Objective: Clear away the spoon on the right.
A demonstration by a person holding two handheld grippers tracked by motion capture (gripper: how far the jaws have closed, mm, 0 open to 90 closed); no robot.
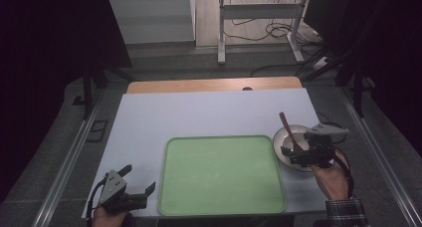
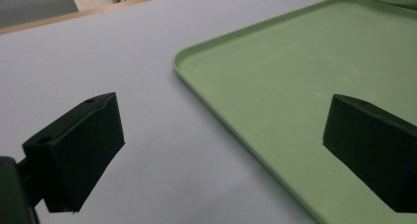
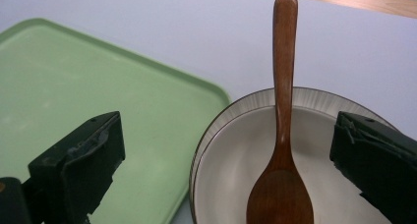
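Item one, your right gripper: poised over the near side of the round, pale ceramic bowl with the dark-lined rim, jaws spread wide and grasping nothing, one jaw out over the tray side of the rim and the other over the bowl's far side. Item two, the brown wooden spoon: lying in that bowl, its scoop down in the basin between your jaws and its handle leaning up over the far rim toward the table's wooden edge strip. Item three, the bowl itself: sitting on the pale grey-white table sheet, just beside the right edge of the empty, light green rectangular plastic tray. Item four, your left gripper: low at the near left corner of the table, beside the tray's left edge, jaws parted and empty. Step in hand, as it reads: the approach to the spoon or bowl, no grasp made yet. Next move, by judgement: lower your right gripper until the jaws bracket the spoon's neck or the bowl's rim, then close squarely; a skewed pinch could tip the spoon out or slide the bowl.
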